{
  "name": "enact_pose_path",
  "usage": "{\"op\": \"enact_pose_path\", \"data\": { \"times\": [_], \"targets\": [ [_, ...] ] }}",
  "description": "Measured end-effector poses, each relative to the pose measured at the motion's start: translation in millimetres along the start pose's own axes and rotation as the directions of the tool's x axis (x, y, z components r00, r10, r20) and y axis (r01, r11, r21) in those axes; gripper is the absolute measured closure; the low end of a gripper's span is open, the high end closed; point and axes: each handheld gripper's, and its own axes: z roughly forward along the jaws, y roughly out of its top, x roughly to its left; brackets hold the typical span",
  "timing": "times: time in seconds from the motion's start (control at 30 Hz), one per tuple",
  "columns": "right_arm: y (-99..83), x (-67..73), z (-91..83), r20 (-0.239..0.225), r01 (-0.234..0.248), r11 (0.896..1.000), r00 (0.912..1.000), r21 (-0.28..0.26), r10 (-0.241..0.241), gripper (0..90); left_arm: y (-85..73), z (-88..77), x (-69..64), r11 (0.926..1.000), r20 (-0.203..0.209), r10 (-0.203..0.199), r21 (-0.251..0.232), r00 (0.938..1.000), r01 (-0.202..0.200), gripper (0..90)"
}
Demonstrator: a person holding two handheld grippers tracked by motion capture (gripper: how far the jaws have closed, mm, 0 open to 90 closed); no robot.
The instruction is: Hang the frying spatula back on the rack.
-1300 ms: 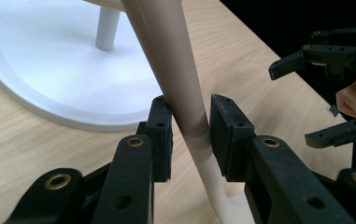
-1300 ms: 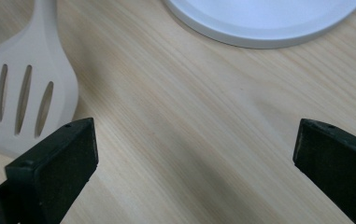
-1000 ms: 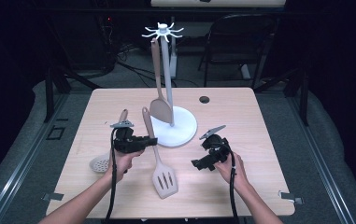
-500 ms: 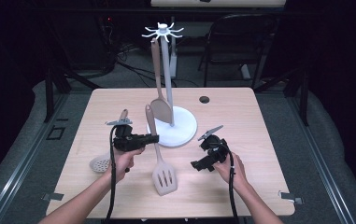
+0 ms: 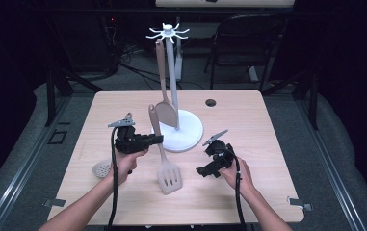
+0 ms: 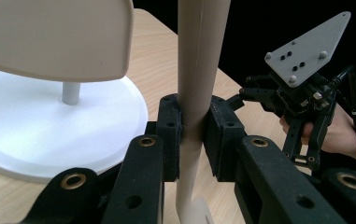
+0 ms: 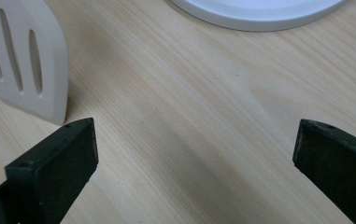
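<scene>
My left gripper (image 5: 158,140) is shut on the handle of a beige slotted spatula (image 5: 169,177); its jaws have just been closing on that handle. In the left gripper view the pads (image 6: 170,133) press the handle (image 6: 199,70) from both sides. The spatula stands tilted, handle end up and slotted head low over the table. My right gripper (image 5: 203,170) hovers to the right of the head, open with nothing between its jaws (image 7: 189,158). The slotted head (image 7: 26,70) lies just off its left jaw.
A white utensil rack (image 5: 171,72) stands mid-table on a round base (image 5: 190,132), with a solid beige spatula (image 5: 165,113) hanging from its top hooks. A grey skimmer (image 5: 101,168) lies by my left hand. A small black disc (image 5: 210,102) sits at the far side.
The left gripper has shifted slightly with the spatula handle, and the slotted head has drawn a little toward the rack. The right gripper has stayed put.
</scene>
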Motion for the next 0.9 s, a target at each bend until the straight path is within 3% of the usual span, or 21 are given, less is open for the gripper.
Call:
{"op": "enact_pose_path", "data": {
  "times": [0.5, 0.77, 0.9],
  "targets": [
    [-0.2, 1.0, 4.9, -0.004, 0.002, 1.0, 1.0, 0.013, -0.002, 0.0, 8.9, -1.9, 2.1, 0.9994, -0.022, 0.029, -0.019, 0.9993, -0.029, 77.2],
    [0.6, 2.1, 5.5, 0.01, 0.029, 0.998, 0.9995, 0.049, -0.029, 0.0, 16.8, -5.6, -0.7, 0.9974, -0.028, 0.067, -0.025, 0.9973, -0.068, 77.2],
    [0.2, 3.1, 7.2, 0.005, 0.017, 0.999, 0.9998, 0.037, -0.018, 0.0, 22.5, -7.2, -1.8, 0.996, -0.028, 0.086, -0.022, 0.9959, -0.087, 77.2]
  ]
}}
